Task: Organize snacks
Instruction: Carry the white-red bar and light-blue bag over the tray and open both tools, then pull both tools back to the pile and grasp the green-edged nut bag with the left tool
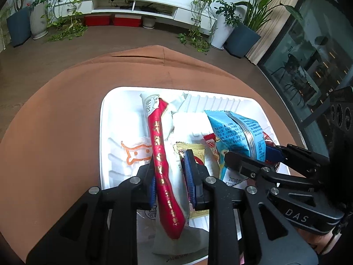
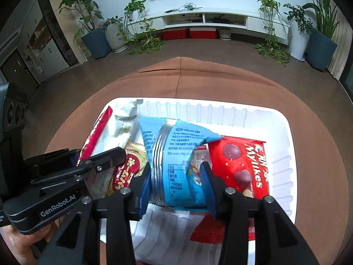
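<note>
A white tray (image 1: pixel 106 119) sits on a round table under a brown cloth (image 1: pixel 57 119), and every place below is given from this tray. The left gripper (image 1: pixel 169 176) hangs over the tray's near-left part with its blue-padded fingers (image 1: pixel 189 174) clamped on a long red stick pack (image 1: pixel 161 154), which runs from the near edge toward the far wall, its white end printed with a small figure. Under and beside the stick lie white wrappers, one bearing an orange outline drawing (image 1: pixel 138 154) on the tray's left floor. Just right of the stick a beige biscuit pack (image 1: pixel 194 152) rests on the tray floor, partly hidden behind the left gripper's right finger. The right gripper (image 2: pixel 176 183) is over the tray's middle, its two fingers closed on a blue pouch (image 2: pixel 174 152) that is pinched and crumpled between the pads, with its sealed back seam facing the camera. In the right wrist view a red Mylikes bag (image 2: pixel 242 165) lies flat on the tray floor right of the pouch, touching it, and the biscuit pack (image 2: pixel 130 167) lies left of the pouch. Beyond the tray, across the floor, stand a white TV bench (image 2: pixel 205 19) and potted plants (image 2: pixel 94 35).
</note>
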Available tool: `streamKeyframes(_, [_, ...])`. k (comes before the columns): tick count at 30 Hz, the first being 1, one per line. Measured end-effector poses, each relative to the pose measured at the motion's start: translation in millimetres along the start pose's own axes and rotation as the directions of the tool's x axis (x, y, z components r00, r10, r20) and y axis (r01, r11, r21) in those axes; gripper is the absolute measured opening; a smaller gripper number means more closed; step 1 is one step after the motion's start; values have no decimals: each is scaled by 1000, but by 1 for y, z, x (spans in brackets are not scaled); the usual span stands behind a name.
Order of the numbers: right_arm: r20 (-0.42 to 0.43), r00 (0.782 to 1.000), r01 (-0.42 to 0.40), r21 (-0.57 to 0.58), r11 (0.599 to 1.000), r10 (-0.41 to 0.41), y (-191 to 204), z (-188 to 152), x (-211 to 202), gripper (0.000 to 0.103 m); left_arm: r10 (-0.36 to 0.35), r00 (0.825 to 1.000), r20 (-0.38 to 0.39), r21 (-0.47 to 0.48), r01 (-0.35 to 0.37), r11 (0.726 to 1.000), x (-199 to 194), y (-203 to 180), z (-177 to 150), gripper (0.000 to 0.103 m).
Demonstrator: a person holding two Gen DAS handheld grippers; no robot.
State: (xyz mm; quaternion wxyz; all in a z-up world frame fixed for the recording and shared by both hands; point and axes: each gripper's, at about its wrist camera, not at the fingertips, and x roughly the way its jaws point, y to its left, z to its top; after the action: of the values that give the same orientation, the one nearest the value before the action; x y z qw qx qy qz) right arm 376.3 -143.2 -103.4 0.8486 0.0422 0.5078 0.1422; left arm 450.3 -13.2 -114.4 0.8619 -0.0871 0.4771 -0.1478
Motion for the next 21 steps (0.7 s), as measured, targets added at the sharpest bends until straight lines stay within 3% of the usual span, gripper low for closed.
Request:
streamKeyframes(11, [40,999,-6,31,1000,5,-7,-2,-20,59,11,1000,27,11,-11,1000,-32,4,-16,21])
streamKeyframes(13, [51,999,-13,44,999,10,-9,-3,-27,64,11,999,40,6,-11,1000,-39,6,-19,28])
streamKeyframes(15, [65,998,-16,56,998,13,-11,-4,-33,69,8,998,57,2,-8,1000,-48,3,-20,59])
streamKeyframes(16, [75,997,-18,64,998,13,-12,-4,-38,73,8,998,67,-1,-8,1000,-53,4,-21,65])
streamKeyframes(21, [111,994,-30,78,996,21,-14,-8,-58,80,-8,996,94,2,8,1000,-78,0,-29,71])
